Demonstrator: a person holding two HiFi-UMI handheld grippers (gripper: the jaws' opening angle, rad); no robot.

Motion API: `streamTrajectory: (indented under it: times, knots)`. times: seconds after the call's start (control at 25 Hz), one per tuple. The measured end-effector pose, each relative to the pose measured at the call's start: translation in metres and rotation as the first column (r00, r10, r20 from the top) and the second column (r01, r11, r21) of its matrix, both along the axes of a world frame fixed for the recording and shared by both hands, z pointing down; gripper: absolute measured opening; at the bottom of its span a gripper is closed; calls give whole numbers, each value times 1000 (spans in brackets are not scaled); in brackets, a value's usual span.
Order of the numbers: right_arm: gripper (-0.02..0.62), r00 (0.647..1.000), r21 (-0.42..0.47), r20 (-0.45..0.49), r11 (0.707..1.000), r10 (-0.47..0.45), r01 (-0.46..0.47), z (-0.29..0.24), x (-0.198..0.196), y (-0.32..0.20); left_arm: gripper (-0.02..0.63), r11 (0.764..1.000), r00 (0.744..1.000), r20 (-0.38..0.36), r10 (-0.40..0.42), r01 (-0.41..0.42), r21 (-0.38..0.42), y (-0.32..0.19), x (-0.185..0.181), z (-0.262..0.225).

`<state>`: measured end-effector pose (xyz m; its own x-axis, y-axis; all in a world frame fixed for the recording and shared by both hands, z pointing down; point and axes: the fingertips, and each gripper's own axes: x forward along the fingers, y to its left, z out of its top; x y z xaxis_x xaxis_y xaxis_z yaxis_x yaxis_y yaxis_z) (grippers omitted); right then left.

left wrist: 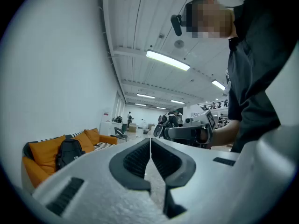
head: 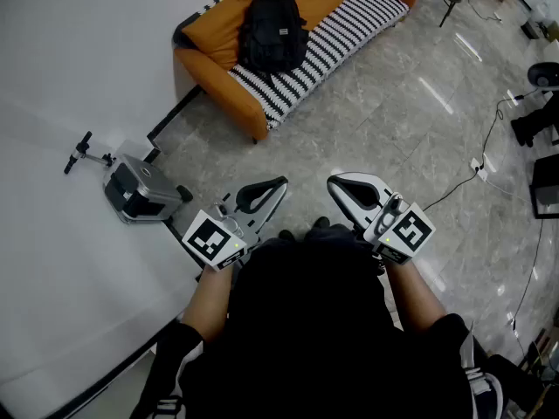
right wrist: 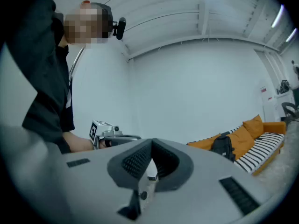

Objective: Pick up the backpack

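A black backpack (head: 272, 31) stands upright on an orange sofa (head: 212, 68) with a striped seat, far across the floor. Both grippers are held level near the person's body, well short of it. My left gripper (head: 281, 184) is shut with nothing between its pads, and my right gripper (head: 334, 184) is shut and empty too, its tip close to the left one. In the left gripper view the backpack (left wrist: 68, 153) shows low at the left, beyond the closed left gripper (left wrist: 150, 141). The right gripper view has the backpack (right wrist: 223, 147) at the right, past the closed right gripper (right wrist: 152, 143).
A grey wheeled machine (head: 135, 188) sits on the floor by the white wall at the left. Cables (head: 489, 147) and black equipment (head: 537, 120) lie at the right. Grey marble floor stretches between me and the sofa.
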<state>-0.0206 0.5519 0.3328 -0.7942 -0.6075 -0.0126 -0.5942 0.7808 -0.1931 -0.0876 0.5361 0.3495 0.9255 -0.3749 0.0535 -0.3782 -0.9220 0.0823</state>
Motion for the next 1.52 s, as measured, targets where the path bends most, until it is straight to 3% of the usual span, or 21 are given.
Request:
streamTrajectory:
  times: [0.52,0.8,1.16,1.52]
  knots:
    - [26,999,9,-23,999,36,-36,0,-7,-1,25,1000,1000,-17,-6,5,-17,4,-30,8]
    - [26,997,33,-28,997,67,-66,-10,0,-5,25,1000,999,-38,9,-10,-24,5,-29,7]
    - [28,1000,6,4,1000,27,-27,2,-8,-3,25,998,998,-52,37,-40,-58,-1,-17,21]
    - [28,999,20,30,1000,-18,18,1,1,-56,25,998,999,-29,-22,20,-57,-49,-9,19]
